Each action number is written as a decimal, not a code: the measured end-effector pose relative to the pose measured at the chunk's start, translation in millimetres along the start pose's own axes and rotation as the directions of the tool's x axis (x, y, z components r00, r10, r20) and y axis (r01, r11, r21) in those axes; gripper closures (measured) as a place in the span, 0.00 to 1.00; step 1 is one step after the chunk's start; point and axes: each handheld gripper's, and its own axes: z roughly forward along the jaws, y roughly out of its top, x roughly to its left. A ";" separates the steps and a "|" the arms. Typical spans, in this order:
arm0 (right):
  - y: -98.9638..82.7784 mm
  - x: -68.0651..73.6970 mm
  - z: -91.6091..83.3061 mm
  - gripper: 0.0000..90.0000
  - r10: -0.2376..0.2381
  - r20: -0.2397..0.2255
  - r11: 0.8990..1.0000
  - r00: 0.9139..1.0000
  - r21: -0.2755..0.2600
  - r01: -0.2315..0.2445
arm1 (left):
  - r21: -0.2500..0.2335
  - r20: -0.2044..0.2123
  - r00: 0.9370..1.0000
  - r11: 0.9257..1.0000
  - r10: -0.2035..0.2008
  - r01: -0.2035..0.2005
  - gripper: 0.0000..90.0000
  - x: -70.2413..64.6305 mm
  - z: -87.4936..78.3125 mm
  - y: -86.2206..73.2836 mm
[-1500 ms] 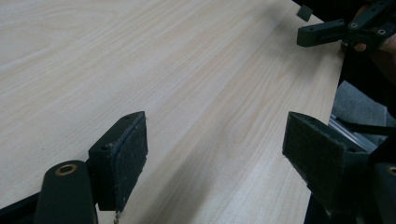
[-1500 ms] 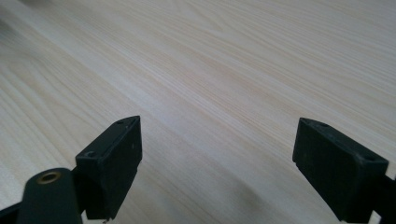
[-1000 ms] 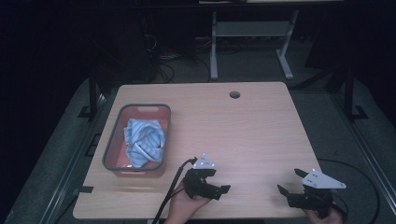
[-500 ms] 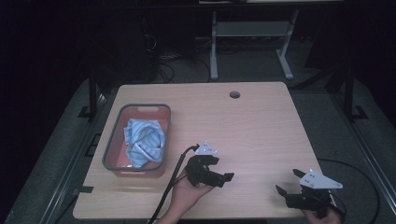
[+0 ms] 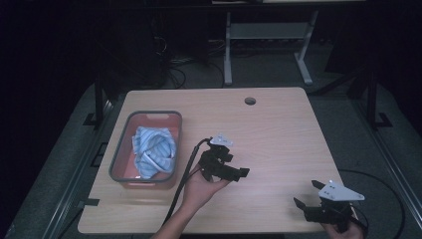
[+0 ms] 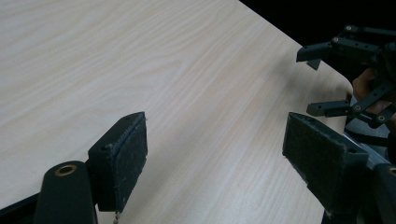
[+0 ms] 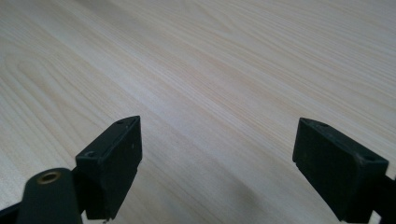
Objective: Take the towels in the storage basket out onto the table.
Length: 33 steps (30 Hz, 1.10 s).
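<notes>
two black grippers sit over a pale wood-grain table (image 5: pixel 278 129) with rounded corners and a small round hole (image 5: pixel 250 101) near its far edge. the left gripper (image 5: pixel 234 172) is held in the person's left hand (image 5: pixel 201 188) above the middle of the table, just to the right of a grey rectangular plastic bin (image 5: pixel 119 154) with rounded corners and a reddish floor. its jaws point to the right and stand wide apart with nothing between them; in the left gripper view the inner faces are flat rectangular pads (image 6: pixel 133 156) of dark, felt-like, slightly fuzzy material. a black cable (image 5: pixel 181 184) curves from it down toward the near edge. the right gripper (image 5: pixel 304 209) rests low at the near right corner of the table, a grey three-cornered plate on top, jaws spread and empty, pointing left; its blocks look smooth and matte against the fine straight grain of the wood. a crumpled cloth (image 5: pixel 152 152), light blue with thin white stripes, lies bunched in soft folds inside the bin, well apart from both grippers and touched by neither.
</notes>
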 end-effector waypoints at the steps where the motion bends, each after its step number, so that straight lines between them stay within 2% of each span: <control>1: 0.0 0.0 0.0 0.17 0.000 0.000 1.000 1.000 0.000 0.000 | 0.000 0.000 1.000 1.000 0.000 0.000 0.23 0.0 0.0 0.0; 4: -0.1 -0.3 -0.4 0.17 0.010 -0.001 1.000 1.000 0.002 -0.010 | 0.001 -0.008 1.000 1.000 -0.002 0.002 0.24 4.0 -8.9 9.0; 14: 0.0 -0.2 -1.7 0.17 0.007 -0.004 1.000 1.000 -0.002 -0.007 | -0.006 -0.030 0.999 1.000 -0.012 0.011 0.24 16.2 -33.4 23.0; 22: 0.1 -0.2 -1.7 0.17 -0.002 -0.004 1.000 1.000 -0.003 0.002 | -0.008 -0.031 0.999 0.999 -0.039 0.039 0.24 27.7 -51.9 27.6; 26: 0.5 1.0 -1.6 0.17 0.002 -0.006 1.000 1.000 -0.004 -0.002 | -0.013 -0.054 0.998 0.999 -0.044 0.043 0.24 36.6 -68.2 29.4; 33: 0.0 -0.3 -2.3 0.17 0.005 -0.004 1.000 1.000 -0.003 -0.005 | -0.029 -0.064 0.996 0.997 -0.068 0.066 0.24 48.3 -88.8 30.0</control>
